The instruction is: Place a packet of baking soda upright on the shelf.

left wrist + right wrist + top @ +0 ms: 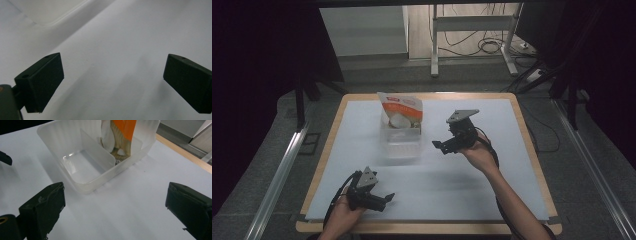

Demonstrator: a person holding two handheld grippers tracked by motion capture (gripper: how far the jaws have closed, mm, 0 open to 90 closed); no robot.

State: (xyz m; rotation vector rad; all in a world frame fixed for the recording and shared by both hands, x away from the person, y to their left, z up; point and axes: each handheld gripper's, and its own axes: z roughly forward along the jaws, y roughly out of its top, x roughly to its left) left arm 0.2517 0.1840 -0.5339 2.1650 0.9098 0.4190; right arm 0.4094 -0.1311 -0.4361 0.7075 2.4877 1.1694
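A clear plastic box (401, 143) with a divider stands on the white table top (472, 180), a bit left of centre. An orange and white pouch (402, 112) stands upright in its far compartment; the near compartment (83, 167) is empty. My right gripper (439, 145) hovers just right of the box, open, jaws pointing at it (95, 157) with nothing between them. My left gripper (388, 198) is low near the front left edge, open over bare white surface (112, 75), with a corner of the box (50, 15) far off.
The table has a wooden rim (522, 125). Beyond it are a metal stand (472, 35) and cables (492, 47) on the floor. Metal rails (277, 175) run along both sides of the table.
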